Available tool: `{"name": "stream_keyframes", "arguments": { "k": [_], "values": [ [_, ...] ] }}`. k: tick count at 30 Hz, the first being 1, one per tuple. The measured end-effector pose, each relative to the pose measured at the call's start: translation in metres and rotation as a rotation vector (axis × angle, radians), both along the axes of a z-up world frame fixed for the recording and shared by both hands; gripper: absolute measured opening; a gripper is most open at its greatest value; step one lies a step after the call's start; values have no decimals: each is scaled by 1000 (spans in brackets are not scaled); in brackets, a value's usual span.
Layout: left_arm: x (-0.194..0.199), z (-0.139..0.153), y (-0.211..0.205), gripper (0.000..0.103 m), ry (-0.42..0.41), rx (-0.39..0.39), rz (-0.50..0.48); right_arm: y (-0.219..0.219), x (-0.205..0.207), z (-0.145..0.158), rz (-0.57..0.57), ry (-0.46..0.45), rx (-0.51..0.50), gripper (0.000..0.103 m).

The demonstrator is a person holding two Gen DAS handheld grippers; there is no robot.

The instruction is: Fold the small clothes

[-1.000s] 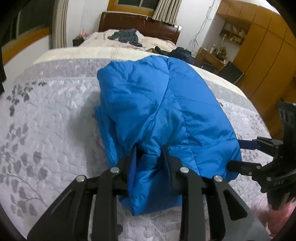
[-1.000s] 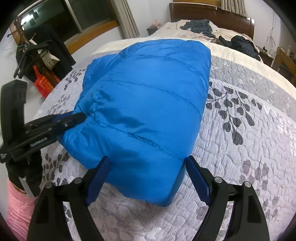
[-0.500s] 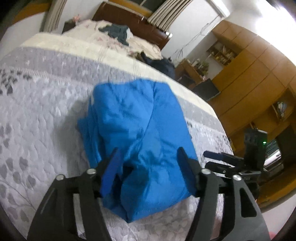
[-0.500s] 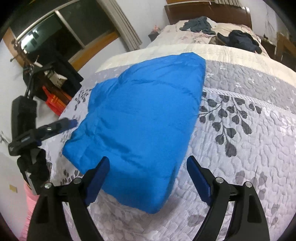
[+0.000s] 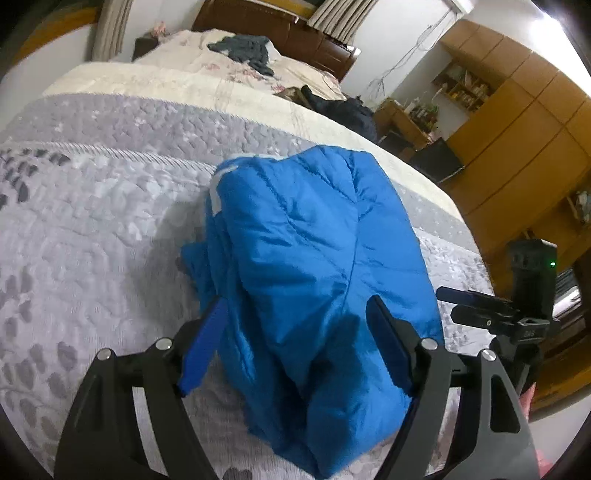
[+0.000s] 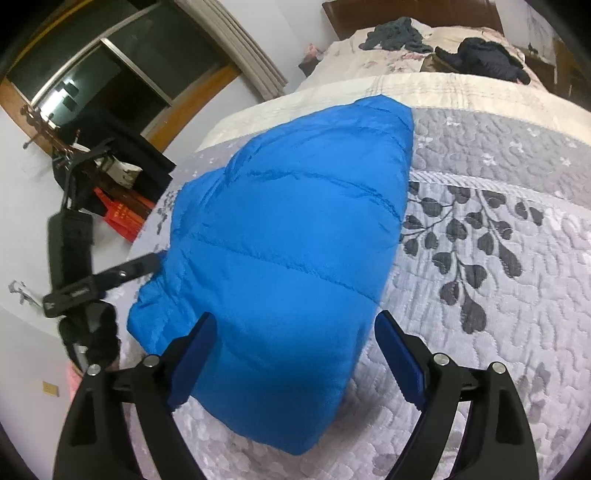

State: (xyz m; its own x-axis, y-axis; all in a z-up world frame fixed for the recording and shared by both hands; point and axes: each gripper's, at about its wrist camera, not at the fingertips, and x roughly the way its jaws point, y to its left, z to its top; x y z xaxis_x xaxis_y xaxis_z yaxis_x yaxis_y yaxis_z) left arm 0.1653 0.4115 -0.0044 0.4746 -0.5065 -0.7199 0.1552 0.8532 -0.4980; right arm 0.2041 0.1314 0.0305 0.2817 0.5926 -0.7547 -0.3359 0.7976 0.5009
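Observation:
A blue puffy jacket (image 5: 314, 258) lies folded into a compact bundle on the grey quilted bedspread (image 5: 92, 221). My left gripper (image 5: 295, 343) is open, its blue-padded fingers (image 5: 205, 343) spread either side of the jacket's near end and holding nothing. In the right wrist view the jacket (image 6: 288, 251) fills the middle, and my right gripper (image 6: 295, 362) is open with its fingers straddling the near corner. The left gripper (image 6: 140, 264) shows at the jacket's left edge. The right gripper (image 5: 476, 308) shows just off the jacket's right side.
Dark clothes (image 5: 240, 51) lie on the far bed by the wooden headboard (image 5: 295, 33). A wooden wardrobe (image 5: 517, 147) stands to the right. By the window stands a rack of dark garments (image 6: 110, 147) with a red item (image 6: 122, 214) below. A leaf-patterned quilt (image 6: 480, 240) extends right.
The left gripper, shut on the jacket's near edge a second ago, has opened and drawn back. The right gripper stayed open and pulled back from the jacket, which now rests on the bed.

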Motion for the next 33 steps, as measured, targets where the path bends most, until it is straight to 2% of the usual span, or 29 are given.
{"name": "stream_keyframes", "arguments": {
  "k": [2, 12, 16, 18, 23, 28, 33],
  "values": [
    [8, -7, 1, 79, 8, -61, -38, -2, 7, -3, -3, 18, 35, 89],
    [19, -37, 9, 86, 10, -171, -103, -15, 30, -31, -10, 104, 158, 96],
    [22, -46, 8, 94, 14, -226, -127, -13, 38, -45, 0, 153, 215, 98],
    [26, -51, 5, 99, 20, -248, -143, -9, 40, -50, 4, 155, 198, 100],
    [38, -58, -3, 100, 39, -240, -177, -1, 45, -60, -3, 164, 195, 100],
    [25, -52, 8, 100, 60, -200, -195, -2, 45, -64, 13, 172, 215, 100],
    [26, -74, 14, 101, 146, -276, -213, 1, 45, -66, 13, 173, 208, 100]
  ]
}}
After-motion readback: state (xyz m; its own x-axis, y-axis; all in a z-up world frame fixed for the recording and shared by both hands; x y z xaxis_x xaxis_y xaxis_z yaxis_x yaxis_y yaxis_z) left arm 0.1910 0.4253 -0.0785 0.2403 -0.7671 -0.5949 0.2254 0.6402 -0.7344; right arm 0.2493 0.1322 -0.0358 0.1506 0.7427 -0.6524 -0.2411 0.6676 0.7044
